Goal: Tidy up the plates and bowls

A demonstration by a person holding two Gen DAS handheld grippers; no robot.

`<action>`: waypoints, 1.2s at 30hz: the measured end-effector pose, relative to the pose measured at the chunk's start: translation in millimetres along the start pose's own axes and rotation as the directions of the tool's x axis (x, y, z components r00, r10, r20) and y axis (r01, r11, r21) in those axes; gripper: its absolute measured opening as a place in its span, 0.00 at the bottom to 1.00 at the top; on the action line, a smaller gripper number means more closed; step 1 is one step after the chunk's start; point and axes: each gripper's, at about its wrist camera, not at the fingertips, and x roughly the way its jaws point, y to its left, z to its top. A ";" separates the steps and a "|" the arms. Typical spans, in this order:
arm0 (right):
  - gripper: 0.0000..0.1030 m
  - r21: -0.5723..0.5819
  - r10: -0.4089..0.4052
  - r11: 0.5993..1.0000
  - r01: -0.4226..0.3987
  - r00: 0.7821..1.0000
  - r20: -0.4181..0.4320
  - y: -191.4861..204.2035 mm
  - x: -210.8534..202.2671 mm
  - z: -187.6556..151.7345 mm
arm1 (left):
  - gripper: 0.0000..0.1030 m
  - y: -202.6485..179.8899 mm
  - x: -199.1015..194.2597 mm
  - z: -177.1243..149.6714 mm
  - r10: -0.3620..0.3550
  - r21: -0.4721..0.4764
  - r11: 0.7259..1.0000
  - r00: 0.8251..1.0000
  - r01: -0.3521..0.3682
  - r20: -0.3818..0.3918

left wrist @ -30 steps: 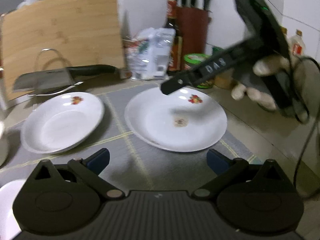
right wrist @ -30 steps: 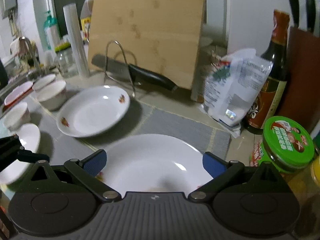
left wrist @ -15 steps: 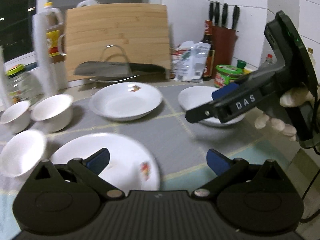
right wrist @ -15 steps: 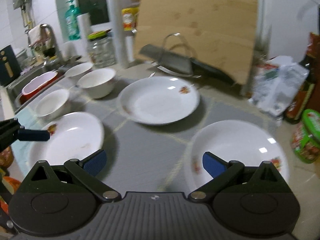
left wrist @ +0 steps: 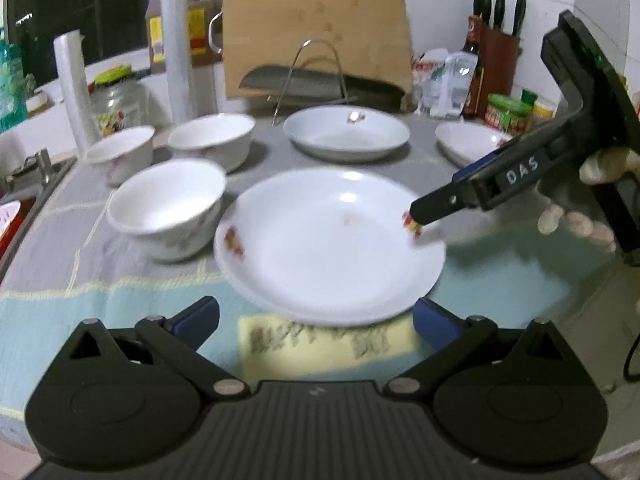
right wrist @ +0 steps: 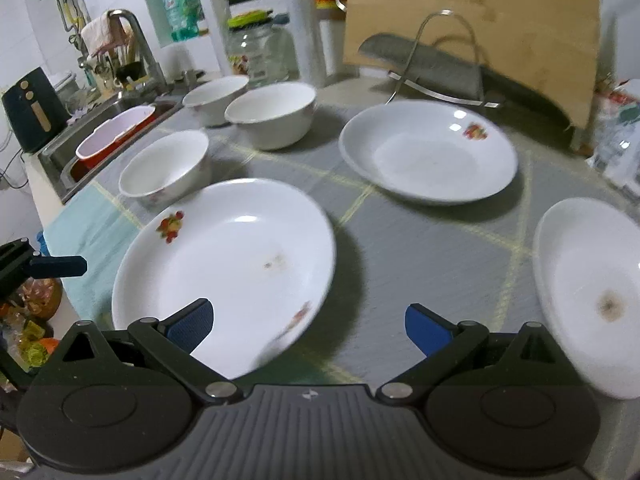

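Three white flowered plates lie on a grey mat: a near one (left wrist: pixel 328 244) (right wrist: pixel 224 264), a far one (left wrist: pixel 346 132) (right wrist: pixel 428 152) and a right one (left wrist: pixel 468 144) (right wrist: pixel 588 300). Left of them stand three white bowls: one close (left wrist: pixel 168 216) (right wrist: pixel 164 168) and two behind (left wrist: pixel 212 144) (right wrist: pixel 272 114). My left gripper (left wrist: pixel 316 318) is open just before the near plate's front rim. My right gripper (right wrist: pixel 308 320) is open and empty over that plate's right edge; in the left wrist view its tip (left wrist: pixel 424 210) hangs above the rim.
A wooden cutting board (left wrist: pixel 316 32) leans at the back with a cleaver on a wire rack (right wrist: pixel 424 64). The sink holds a red basin (right wrist: pixel 116 136) at the left. A glass jar (right wrist: pixel 260 52), bottles, knife block (left wrist: pixel 500 56) and green-lidded jar (left wrist: pixel 508 110) line the wall.
Both cameras have pulled back and swung left, from the right plate to the near plate. The three bowls and the sink have come into view. Both grippers remain open and empty.
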 end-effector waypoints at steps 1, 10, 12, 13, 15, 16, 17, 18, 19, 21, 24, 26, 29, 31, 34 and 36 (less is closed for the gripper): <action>1.00 0.004 0.003 1.000 -0.003 1.000 -0.009 2.6 3.0 -1.6 | 0.99 3.9 1.4 -3.5 -0.001 0.004 1.000 1.000 0.001 -0.007; 1.00 0.058 0.011 0.998 -0.006 0.996 -0.089 23.6 26.5 -12.7 | 0.99 27.7 17.0 -17.3 -0.097 0.080 0.992 0.994 0.100 -0.040; 1.00 0.064 -0.002 0.998 0.007 0.997 -0.082 25.8 28.9 -15.5 | 0.99 30.8 20.7 -17.7 -0.123 0.105 0.986 0.991 0.127 -0.043; 1.00 0.065 -0.011 0.998 0.016 0.997 -0.080 27.2 29.2 -15.8 | 0.99 31.5 22.2 -17.6 -0.133 0.116 0.984 0.990 0.138 -0.047; 1.00 0.076 -0.026 0.997 0.033 0.996 -0.082 29.3 30.8 -15.3 | 0.99 34.7 25.5 -17.1 -0.156 0.138 0.977 0.986 0.162 -0.054; 1.00 0.077 -0.034 0.996 0.041 0.996 -0.081 30.5 31.5 -15.1 | 0.99 35.9 27.3 -16.9 -0.166 0.145 0.974 0.984 0.173 -0.059; 1.00 0.071 -0.042 0.996 0.048 0.996 -0.083 31.3 32.6 -14.2 | 0.99 37.0 28.9 -17.2 -0.175 0.155 0.971 0.983 0.183 -0.064; 1.00 0.061 -0.052 0.996 0.057 0.995 -0.086 32.9 33.5 -13.5 | 0.99 38.5 30.9 -17.1 -0.180 0.162 0.969 0.981 0.189 -0.069; 1.00 0.049 -0.064 0.996 0.068 0.994 -0.090 34.6 35.1 -12.3 | 0.99 39.7 32.8 -17.2 -0.185 0.164 0.967 0.980 0.195 -0.077; 1.00 0.023 -0.085 0.996 0.087 0.992 -0.096 37.2 38.8 -9.8 | 0.99 41.3 35.0 -16.5 -0.195 0.167 0.964 0.978 0.206 -0.079; 1.00 -0.010 -0.103 0.995 0.102 0.990 -0.099 39.4 45.3 -5.0 | 0.99 42.5 37.1 -15.8 -0.201 0.177 0.961 0.977 0.211 -0.074; 1.00 -0.033 -0.113 0.993 0.110 0.988 -0.104 40.0 50.0 -1.0 | 0.99 42.5 39.1 -15.1 -0.196 0.187 0.960 0.978 0.206 -0.071; 1.00 -0.039 -0.109 0.994 0.105 0.988 -0.106 38.2 55.3 6.1 | 0.99 42.6 41.9 -12.9 -0.199 0.192 0.959 0.978 0.208 -0.065; 1.00 -0.040 -0.109 0.994 0.105 0.988 -0.107 36.1 57.9 9.7 | 0.99 43.5 43.7 -11.2 -0.201 0.194 0.958 0.977 0.210 -0.065; 1.00 -0.049 -0.105 0.994 0.101 0.990 -0.090 33.9 58.3 9.0 | 0.99 44.2 46.3 -10.3 -0.211 0.204 0.954 0.976 0.219 -0.058; 1.00 -0.064 -0.096 0.994 0.091 0.993 -0.075 33.1 56.9 5.9 | 1.00 45.1 48.1 -9.9 -0.222 0.213 0.950 0.974 0.228 -0.051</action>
